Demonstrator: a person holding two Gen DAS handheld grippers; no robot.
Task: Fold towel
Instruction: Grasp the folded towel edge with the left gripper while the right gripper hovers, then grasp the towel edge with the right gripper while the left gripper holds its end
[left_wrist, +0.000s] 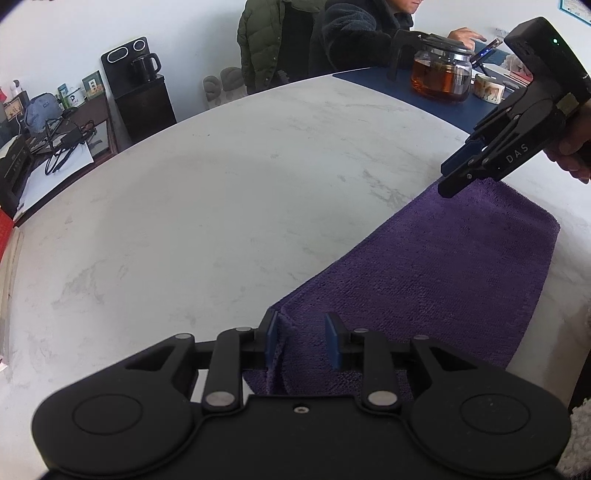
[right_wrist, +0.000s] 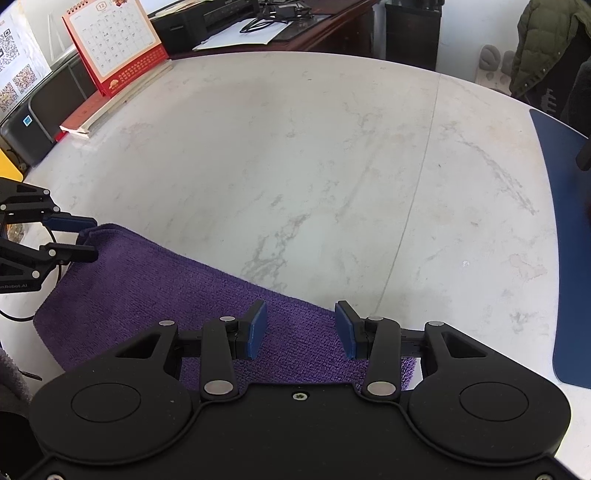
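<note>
A purple towel (left_wrist: 443, 266) lies folded into a long strip on the white marble table (left_wrist: 221, 184). My left gripper (left_wrist: 303, 338) stands open over the strip's near end, where a raised ridge of cloth sits beside its left pad and nothing is pinched. Held in a hand, my right gripper (left_wrist: 445, 180) hovers open over the far end. In the right wrist view the right gripper (right_wrist: 301, 328) straddles the towel (right_wrist: 147, 280) edge with its pads apart. The left gripper (right_wrist: 85, 238) is open at the towel's other corner.
A glass teapot of tea (left_wrist: 441, 75) and a tape roll (left_wrist: 489, 86) stand on a blue mat (left_wrist: 388, 83) at the far right, where a person (left_wrist: 354, 33) sits. A desk calendar (right_wrist: 114, 44) stands at the table's edge. The blue mat (right_wrist: 569, 258) borders the right side.
</note>
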